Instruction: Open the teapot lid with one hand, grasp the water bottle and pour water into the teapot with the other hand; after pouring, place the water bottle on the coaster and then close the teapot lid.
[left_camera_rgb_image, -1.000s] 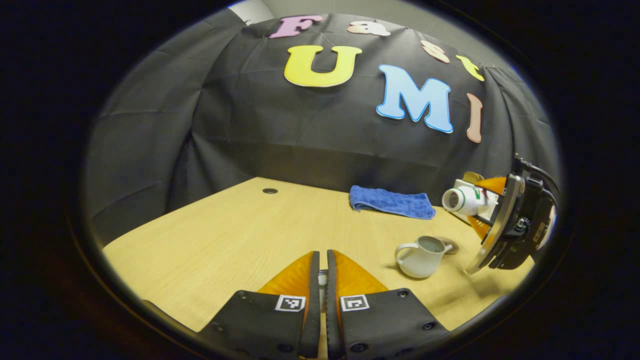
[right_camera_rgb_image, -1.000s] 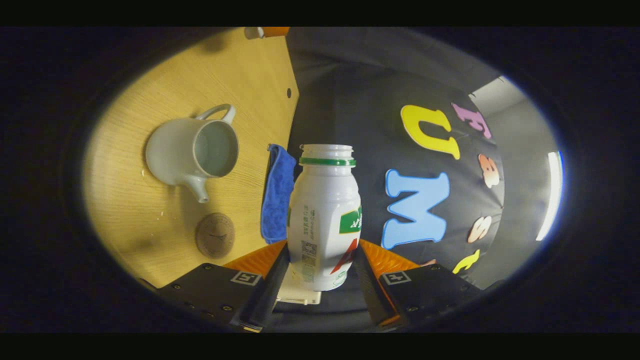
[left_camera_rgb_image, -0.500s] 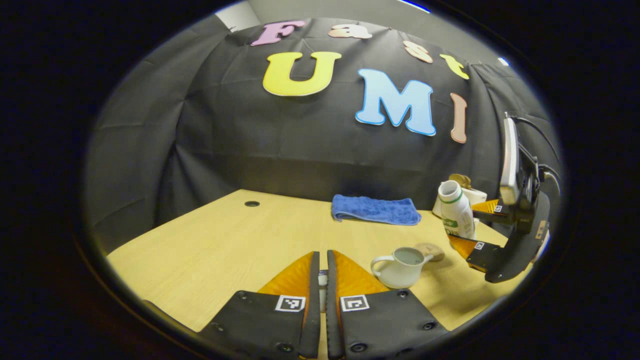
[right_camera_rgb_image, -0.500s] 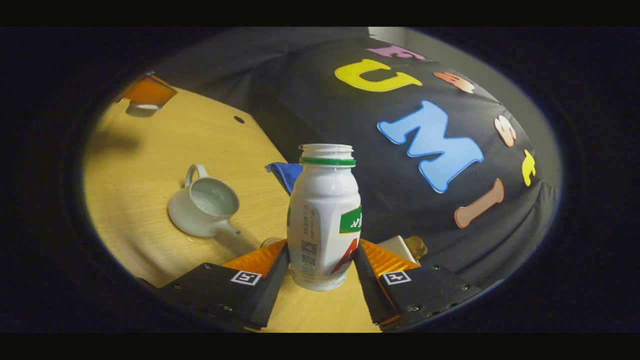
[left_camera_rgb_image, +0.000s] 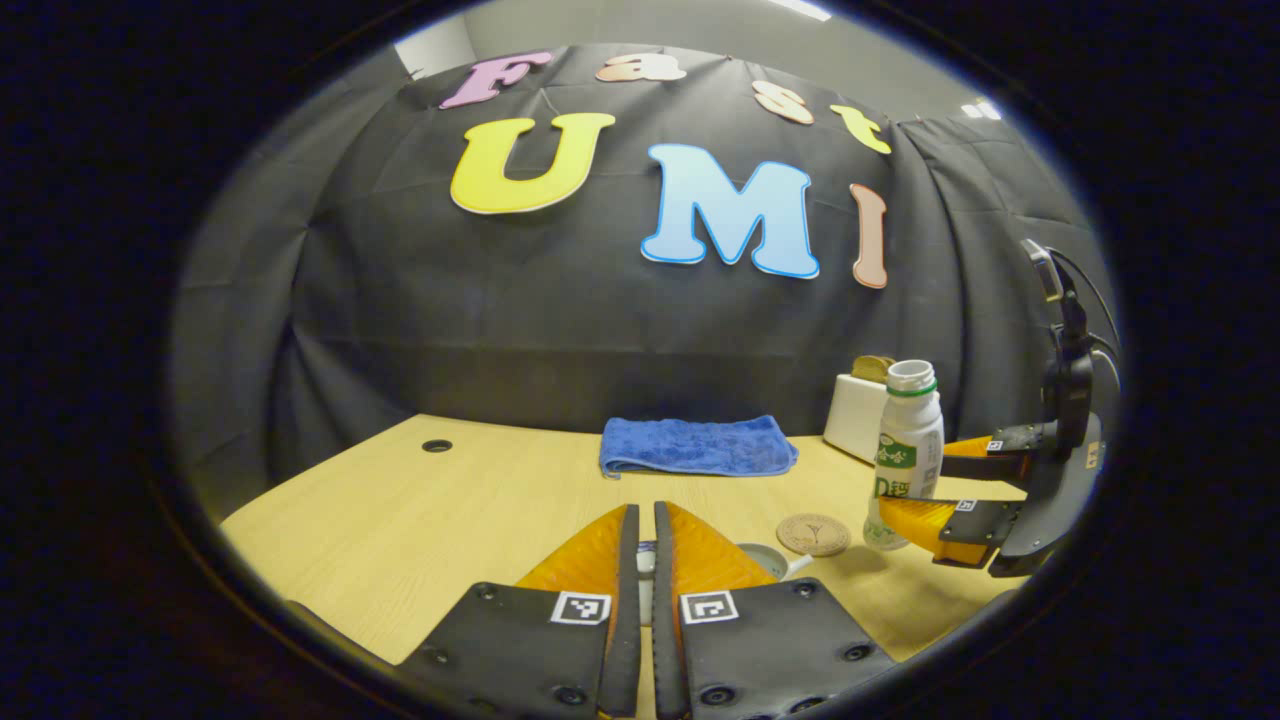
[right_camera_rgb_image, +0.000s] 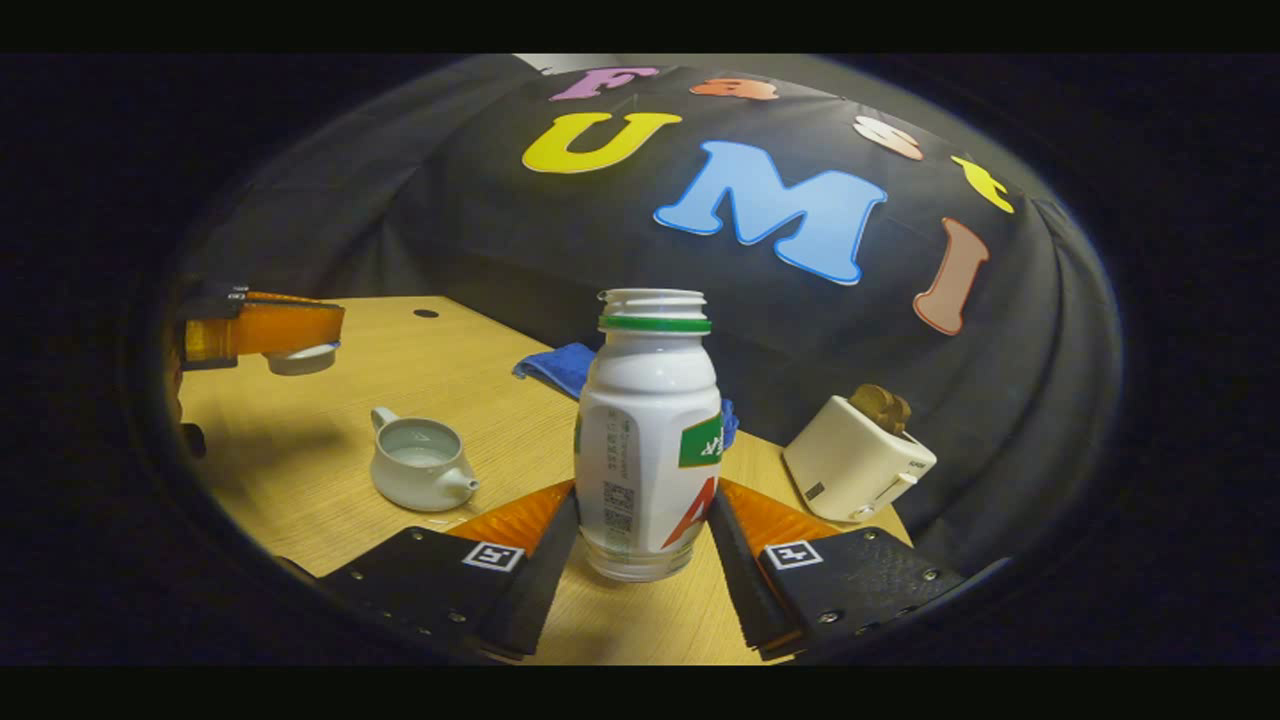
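My right gripper is shut on a white, uncapped water bottle, which stands upright. In the left gripper view the bottle is low, just right of the round brown coaster, with the right gripper on it; I cannot tell whether its base touches the table. The white teapot stands open with water inside, left of the bottle. My left gripper is shut on the teapot lid, held above the table to the teapot's left. The teapot peeks out behind my left fingers.
A folded blue towel lies at the back of the wooden table. A white toaster stands at the back right by the cloth wall. A cable hole sits at the back left.
The bottle swung from tipped over the teapot back to upright and came down beside the coaster. My left gripper, still holding the lid, has turned and drifted nearer the teapot.
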